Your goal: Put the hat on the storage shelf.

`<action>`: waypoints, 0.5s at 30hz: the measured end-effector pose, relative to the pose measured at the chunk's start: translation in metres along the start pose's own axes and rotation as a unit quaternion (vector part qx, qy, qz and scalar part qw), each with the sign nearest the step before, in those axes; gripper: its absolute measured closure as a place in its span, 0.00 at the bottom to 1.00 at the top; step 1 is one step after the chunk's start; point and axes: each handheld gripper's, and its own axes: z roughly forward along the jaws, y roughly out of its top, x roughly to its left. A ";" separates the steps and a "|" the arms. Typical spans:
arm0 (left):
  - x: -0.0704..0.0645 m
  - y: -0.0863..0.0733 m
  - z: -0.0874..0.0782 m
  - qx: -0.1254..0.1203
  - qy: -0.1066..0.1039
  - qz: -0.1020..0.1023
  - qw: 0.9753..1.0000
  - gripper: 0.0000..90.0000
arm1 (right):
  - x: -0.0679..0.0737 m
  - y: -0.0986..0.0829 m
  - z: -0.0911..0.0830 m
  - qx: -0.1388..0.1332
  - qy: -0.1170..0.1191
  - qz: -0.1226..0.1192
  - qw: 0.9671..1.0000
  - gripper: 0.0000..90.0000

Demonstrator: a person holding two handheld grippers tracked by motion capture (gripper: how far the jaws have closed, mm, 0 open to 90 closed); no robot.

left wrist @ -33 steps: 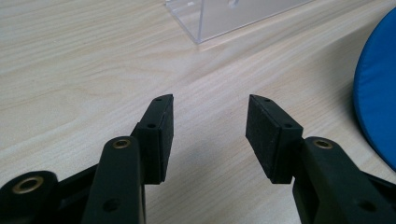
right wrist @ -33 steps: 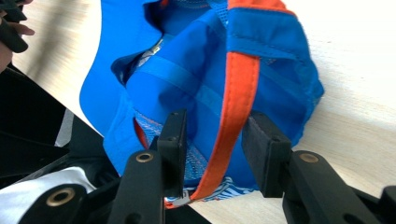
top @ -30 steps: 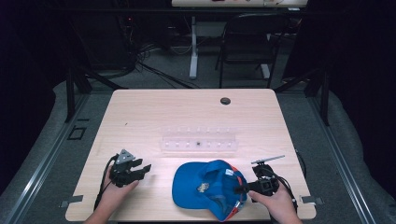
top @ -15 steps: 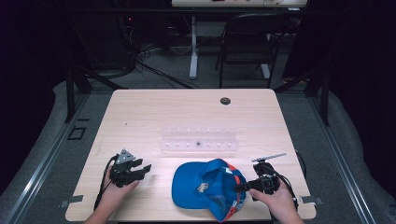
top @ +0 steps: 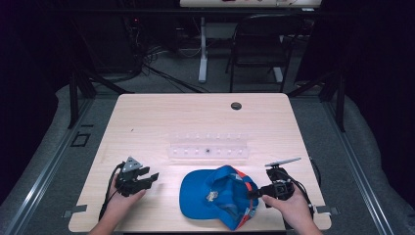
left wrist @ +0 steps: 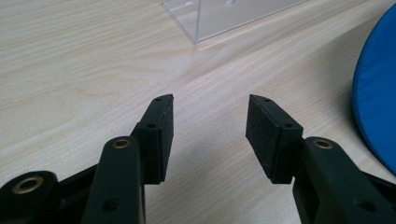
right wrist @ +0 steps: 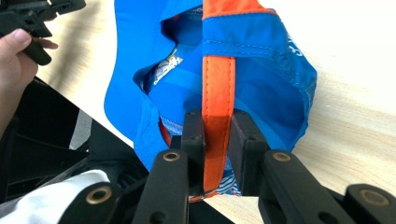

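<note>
Cap (top: 220, 196) barely shifted, strap between right gripper (top: 255, 192) jaws

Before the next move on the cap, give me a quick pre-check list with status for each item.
1. Right tongs closed on the cap's orange strap: ok, a jaw presses on each side of it.
2. Left tongs free to assist: ok, jaws apart, nothing between them.
3. Left tongs clear of the blue cap: ok, bare table between them.
4. Clear plastic case out of the way: ok, it sits behind the cap, apart from it.
5. Grip depth on the strap: cannot tell, its end is hidden between the jaws.
</note>
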 end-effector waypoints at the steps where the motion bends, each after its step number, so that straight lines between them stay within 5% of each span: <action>1: 0.000 0.000 0.000 0.000 0.000 0.000 1.000 0.58 | 0.000 0.001 -0.001 -0.002 -0.002 0.001 1.000 0.86; 15: 0.000 0.000 0.000 0.002 -0.001 0.001 1.000 0.58 | 0.001 0.019 -0.014 0.002 -0.019 0.020 1.000 0.86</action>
